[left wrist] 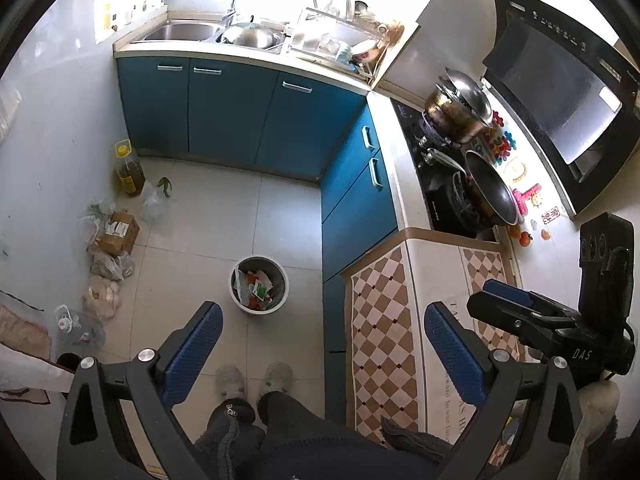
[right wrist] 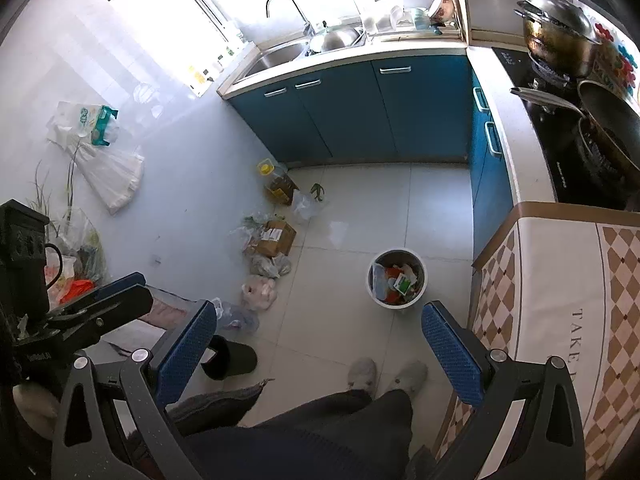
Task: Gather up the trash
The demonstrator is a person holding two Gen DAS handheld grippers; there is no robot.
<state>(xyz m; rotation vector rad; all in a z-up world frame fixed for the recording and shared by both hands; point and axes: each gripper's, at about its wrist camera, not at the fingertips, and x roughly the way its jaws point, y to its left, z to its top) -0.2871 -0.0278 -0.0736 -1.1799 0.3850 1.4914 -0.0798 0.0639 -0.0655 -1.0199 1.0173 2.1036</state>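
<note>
A white round trash bin (left wrist: 256, 311) stands on the tiled floor, filled with wrappers and plastic scraps; the right wrist view shows the bin (right wrist: 394, 305) too. My left gripper (left wrist: 324, 354) hovers high above the floor, open, with nothing between its blue pads (left wrist: 192, 356). My right gripper (right wrist: 320, 356) is also open and empty, at a similar height. Each gripper appears in the other's view: the right gripper (left wrist: 500, 300) at the right edge, the left gripper (right wrist: 120, 292) at the left edge. The bin is ahead of and below both.
Plastic bags (left wrist: 104, 296), a cardboard box (left wrist: 118, 232) and an oil bottle (left wrist: 129, 168) line the left wall. Blue cabinets (left wrist: 240, 112) close off the far side and right. A checkered cloth (left wrist: 384, 320) covers the near counter. The person's slippered feet (left wrist: 256, 380) stand below me.
</note>
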